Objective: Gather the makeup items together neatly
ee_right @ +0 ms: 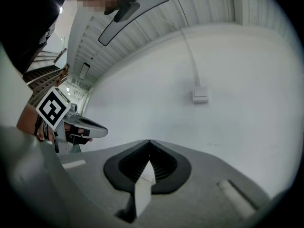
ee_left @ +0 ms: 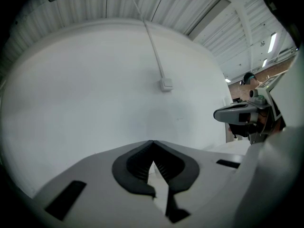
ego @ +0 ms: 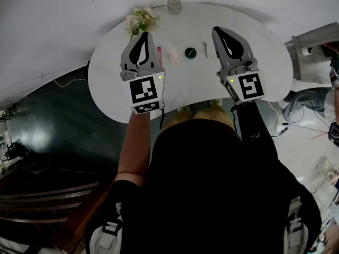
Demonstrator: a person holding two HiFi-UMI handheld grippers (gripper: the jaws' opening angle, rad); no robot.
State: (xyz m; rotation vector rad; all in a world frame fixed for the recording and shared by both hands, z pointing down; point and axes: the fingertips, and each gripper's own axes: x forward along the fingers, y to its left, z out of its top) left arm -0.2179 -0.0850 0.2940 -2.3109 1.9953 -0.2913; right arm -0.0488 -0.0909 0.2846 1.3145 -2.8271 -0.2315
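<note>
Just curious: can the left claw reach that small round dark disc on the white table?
Probably yes: the small round dark disc lies uncovered with open space above, though the shut left claw must open first.

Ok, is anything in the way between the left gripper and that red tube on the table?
Nothing visible. The red tube lies in the open just beside the shut left gripper; the flowers sit beyond its tips.

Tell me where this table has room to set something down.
Free: the right end of the table beyond the right gripper, its left edge beside the left gripper. Crowded: the far middle, around the tube, round lid and flowers.
</note>
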